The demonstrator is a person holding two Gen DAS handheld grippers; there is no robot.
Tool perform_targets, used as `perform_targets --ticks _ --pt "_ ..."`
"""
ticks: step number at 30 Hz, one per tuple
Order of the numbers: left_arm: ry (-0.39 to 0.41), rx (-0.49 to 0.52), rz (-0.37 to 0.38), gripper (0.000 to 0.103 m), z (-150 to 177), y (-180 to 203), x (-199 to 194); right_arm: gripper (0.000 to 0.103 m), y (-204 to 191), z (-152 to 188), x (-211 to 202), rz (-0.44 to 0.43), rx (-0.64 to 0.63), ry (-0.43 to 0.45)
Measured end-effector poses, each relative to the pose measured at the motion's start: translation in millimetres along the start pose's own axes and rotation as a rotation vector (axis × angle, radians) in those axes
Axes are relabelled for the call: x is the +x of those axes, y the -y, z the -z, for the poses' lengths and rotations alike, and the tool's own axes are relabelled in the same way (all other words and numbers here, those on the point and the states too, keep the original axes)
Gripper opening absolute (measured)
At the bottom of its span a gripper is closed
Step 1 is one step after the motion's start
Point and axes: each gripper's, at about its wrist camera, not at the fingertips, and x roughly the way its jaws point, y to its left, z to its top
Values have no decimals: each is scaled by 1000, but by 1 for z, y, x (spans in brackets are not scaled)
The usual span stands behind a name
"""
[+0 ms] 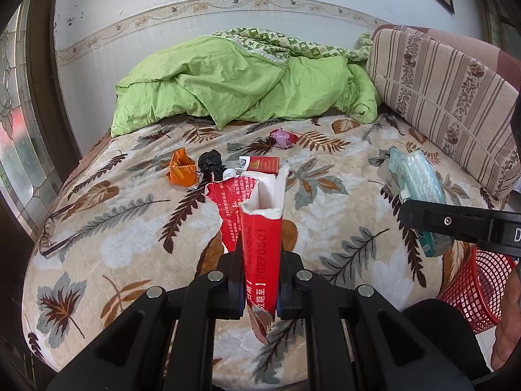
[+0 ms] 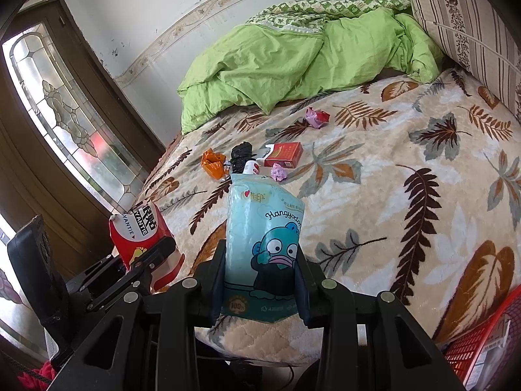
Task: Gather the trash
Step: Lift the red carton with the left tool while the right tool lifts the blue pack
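My left gripper [image 1: 260, 280] is shut on a torn red carton [image 1: 260, 234], held above the near edge of the bed; it also shows in the right wrist view [image 2: 143, 238]. My right gripper [image 2: 260, 280] is shut on a light blue tissue pack [image 2: 265, 238] with a cartoon fish, also seen in the left wrist view [image 1: 415, 179]. On the leaf-patterned bedspread [image 2: 407, 163] lie an orange wrapper [image 2: 212, 163], a black crumpled bag [image 2: 241, 154], a red cigarette box [image 2: 283, 153], a small white bottle [image 2: 251, 166] and purple wrappers [image 2: 315, 116].
A red mesh basket [image 1: 475, 286] stands by the bed's near right side, also at the corner of the right wrist view [image 2: 488, 342]. A green quilt [image 1: 234, 78] lies at the far end. A striped cushion [image 1: 449, 97] lines the right side. A glass door [image 2: 65, 117] is left.
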Motion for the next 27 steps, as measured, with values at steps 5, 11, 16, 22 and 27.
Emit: perform_targets --ticks 5,11,16,22,27 --pt "-5 22 5 12 1 5 3 38 3 2 -2 -1 16 1" --pt "-7 49 4 12 2 12 1 38 8 5 -5 -5 32 3" --pt "-12 72 0 12 2 17 1 38 11 6 -7 -12 40 6" --pt "-16 102 -6 12 1 28 2 38 19 7 -12 -21 59 14" --pt "-20 130 -6 12 0 37 3 38 28 8 -17 -27 79 22"
